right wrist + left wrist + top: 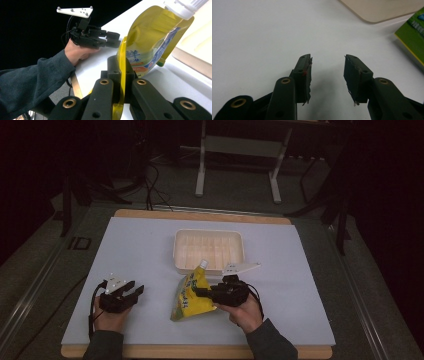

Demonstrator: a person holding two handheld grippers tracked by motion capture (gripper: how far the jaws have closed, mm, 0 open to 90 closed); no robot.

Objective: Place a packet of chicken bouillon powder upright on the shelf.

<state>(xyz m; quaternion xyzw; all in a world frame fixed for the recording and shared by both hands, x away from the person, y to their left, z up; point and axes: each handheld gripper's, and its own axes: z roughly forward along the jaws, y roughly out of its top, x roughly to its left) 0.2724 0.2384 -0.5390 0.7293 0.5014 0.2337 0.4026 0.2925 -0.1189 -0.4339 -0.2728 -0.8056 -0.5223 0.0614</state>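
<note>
Gripping the side seam of a yellow spouted pouch, the right tool has its jaws pressed together on the film, as the right gripper view confirms. Pouch sits just at 6 o'clock of the white tray, white cap pointing toward the tray, its lower end on the counter. Left tool, at 9 o'clock of the pouch and well apart from it, stands with jaws spread and nothing between them.
</note>
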